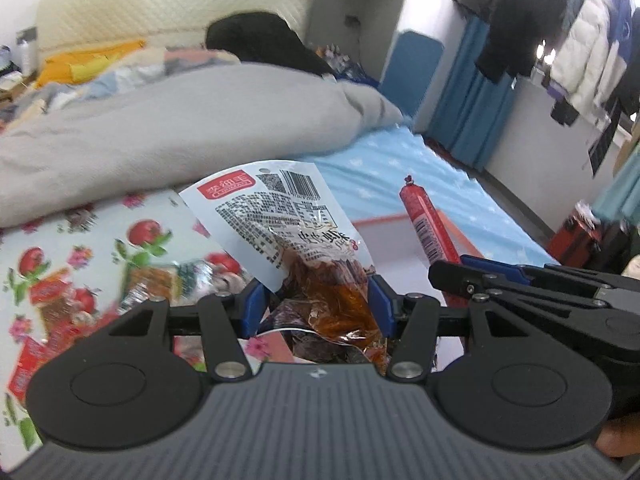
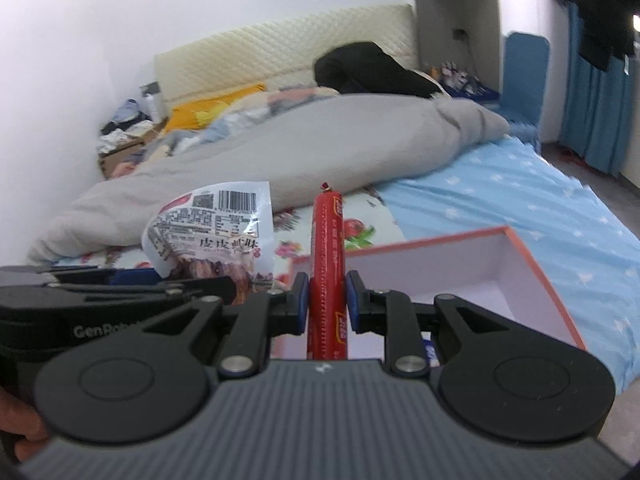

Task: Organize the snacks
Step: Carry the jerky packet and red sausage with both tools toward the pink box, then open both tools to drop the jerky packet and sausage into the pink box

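Lower part of snack packet (image 1: 288,232) hidden between left gripper (image 1: 316,300) pads, pinched, label end up. Right gripper (image 2: 327,300) clamped on red sausage (image 2: 329,264), upright, over white box (image 2: 460,268). Loose snacks (image 1: 56,300) blurred on floral cloth (image 1: 100,248).

Snack packet (image 1: 280,224) left of sausage (image 1: 428,228), box (image 2: 516,264) behind both

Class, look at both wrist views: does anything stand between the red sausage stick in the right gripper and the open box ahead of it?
Nothing visible does. The right gripper holds the red sausage stick upright directly before the open box, whose white interior shows bare. The snack packet sits off to the left.
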Demonstrator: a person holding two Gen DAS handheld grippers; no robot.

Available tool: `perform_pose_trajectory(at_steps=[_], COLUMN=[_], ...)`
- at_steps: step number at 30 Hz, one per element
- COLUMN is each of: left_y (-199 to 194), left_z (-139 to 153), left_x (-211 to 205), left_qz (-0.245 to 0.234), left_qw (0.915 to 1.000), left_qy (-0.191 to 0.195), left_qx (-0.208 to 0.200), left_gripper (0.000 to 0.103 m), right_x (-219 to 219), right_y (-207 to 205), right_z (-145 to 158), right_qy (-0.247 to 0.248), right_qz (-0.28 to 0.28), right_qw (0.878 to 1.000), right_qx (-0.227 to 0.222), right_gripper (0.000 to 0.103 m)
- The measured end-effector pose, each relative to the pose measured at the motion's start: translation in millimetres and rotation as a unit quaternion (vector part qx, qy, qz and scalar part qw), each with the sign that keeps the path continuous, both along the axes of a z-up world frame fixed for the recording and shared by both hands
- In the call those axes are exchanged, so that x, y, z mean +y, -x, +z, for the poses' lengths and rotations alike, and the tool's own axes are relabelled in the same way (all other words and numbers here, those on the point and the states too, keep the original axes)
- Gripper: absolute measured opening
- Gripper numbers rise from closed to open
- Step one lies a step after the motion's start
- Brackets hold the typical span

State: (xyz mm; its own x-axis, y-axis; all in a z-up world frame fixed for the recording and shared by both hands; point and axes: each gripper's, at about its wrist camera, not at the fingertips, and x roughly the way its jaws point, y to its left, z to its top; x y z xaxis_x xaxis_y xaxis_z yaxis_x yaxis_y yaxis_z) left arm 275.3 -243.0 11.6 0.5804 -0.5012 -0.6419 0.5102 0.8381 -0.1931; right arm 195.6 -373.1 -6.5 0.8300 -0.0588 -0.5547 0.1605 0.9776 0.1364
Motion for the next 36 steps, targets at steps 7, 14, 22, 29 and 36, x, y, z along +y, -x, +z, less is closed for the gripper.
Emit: perform_pose_trajectory(at_steps=[7, 14, 22, 29, 36], left_y=[-14, -33, -55, -56, -55], left_z=[-54, -101, -135, -145, -133], left_x=[-31, -53, -60, -68, -63], left_qz=[-0.024, -0.03, -0.025, -0.027, -0.019], left_qw=[0.9985, 0.9952, 0.9903, 0.9891, 0.9904], left_qy=[-0.021, -0.049, -0.058, -0.076, -0.068], left_qx=[0.043, 0.08, 0.124, 0.124, 0.119], left_gripper=[0.06, 0.06, 0.06, 0.06, 0.068], right_x=[-28, -45, -61, -63, -68], right_y=[-10, -24, -38, -47, -46], right_z=[-43, -88, -127, -137, -130], right_qy=[-0.023, -0.037, -0.064, -0.067, -0.052], right_qz=[-0.026, -0.033, -0.037, -0.029, -0.04], right_qw=[0.998, 0.993, 0.987, 0.985, 0.986], right_qx=[0.052, 0.103, 0.142, 0.154, 0.151], right_gripper=[0.023, 0.023, 0.023, 0.023, 0.035])
